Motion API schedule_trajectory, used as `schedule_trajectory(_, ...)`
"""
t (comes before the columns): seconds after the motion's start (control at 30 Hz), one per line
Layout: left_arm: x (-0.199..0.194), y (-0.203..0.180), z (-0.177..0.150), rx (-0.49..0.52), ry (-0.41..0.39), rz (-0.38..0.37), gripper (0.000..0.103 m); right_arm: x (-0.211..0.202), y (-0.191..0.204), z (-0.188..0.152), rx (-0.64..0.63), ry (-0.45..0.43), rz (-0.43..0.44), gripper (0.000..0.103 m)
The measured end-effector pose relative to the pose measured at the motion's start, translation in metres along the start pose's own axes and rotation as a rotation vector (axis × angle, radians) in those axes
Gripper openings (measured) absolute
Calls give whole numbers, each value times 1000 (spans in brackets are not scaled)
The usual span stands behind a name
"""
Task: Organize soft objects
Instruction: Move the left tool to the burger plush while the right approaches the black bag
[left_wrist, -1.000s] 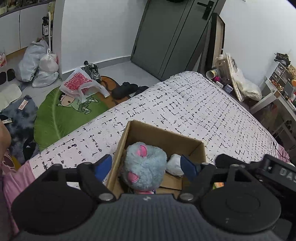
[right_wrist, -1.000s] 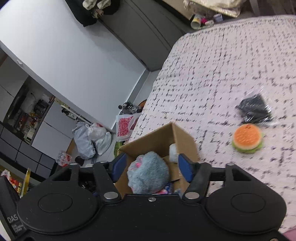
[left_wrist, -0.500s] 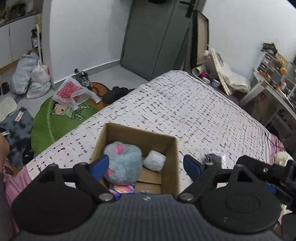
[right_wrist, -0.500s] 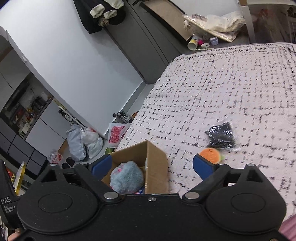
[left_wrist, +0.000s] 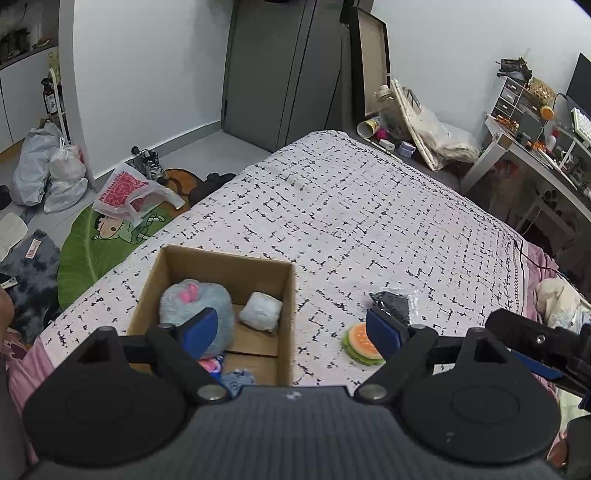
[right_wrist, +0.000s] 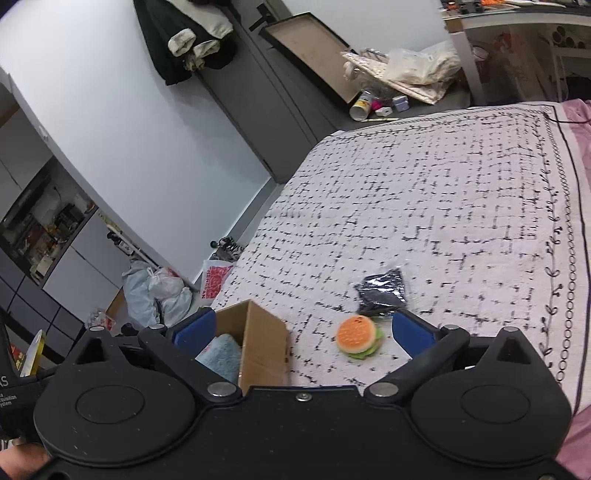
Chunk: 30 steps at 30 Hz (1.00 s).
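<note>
An open cardboard box (left_wrist: 288, 295) sits on the bed near its front left corner. It holds a grey-blue plush with pink ears (left_wrist: 195, 299), a white soft ball (left_wrist: 260, 310) and smaller soft items at the front. A plush burger (left_wrist: 360, 341) and a black item in a clear bag (left_wrist: 393, 301) lie on the bedspread right of the box. My left gripper (left_wrist: 291, 328) is open and empty above the box's right wall. My right gripper (right_wrist: 301, 328) is open and empty, with the box (right_wrist: 264, 345) and the burger (right_wrist: 358, 336) between its fingers, below it.
The bed has a white spread with black dashes (left_wrist: 369, 206). The floor on the left holds a green rug (left_wrist: 96, 240), a red-print bag (left_wrist: 125, 188) and white sacks (left_wrist: 48, 170). A desk (left_wrist: 535, 147) stands at the right.
Both grippers have pulled back and swung right, away from the box, and both have opened wider. The burger and black bag have come into the left wrist view.
</note>
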<state>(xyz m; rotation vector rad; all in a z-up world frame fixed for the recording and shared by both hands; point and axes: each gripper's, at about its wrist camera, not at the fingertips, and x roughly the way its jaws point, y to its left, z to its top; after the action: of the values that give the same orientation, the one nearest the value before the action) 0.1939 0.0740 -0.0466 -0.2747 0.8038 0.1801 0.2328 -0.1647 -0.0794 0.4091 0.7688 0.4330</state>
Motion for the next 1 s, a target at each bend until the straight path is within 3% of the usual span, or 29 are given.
schedule_trajectory(0.53,14,-45,1,34,19,18,86,1,-47,30,-4,-8,-2,102)
schedule_trajectory(1.0,51,-68,-1,-15,54,1,86,43,-88,39,54,54,13,102)
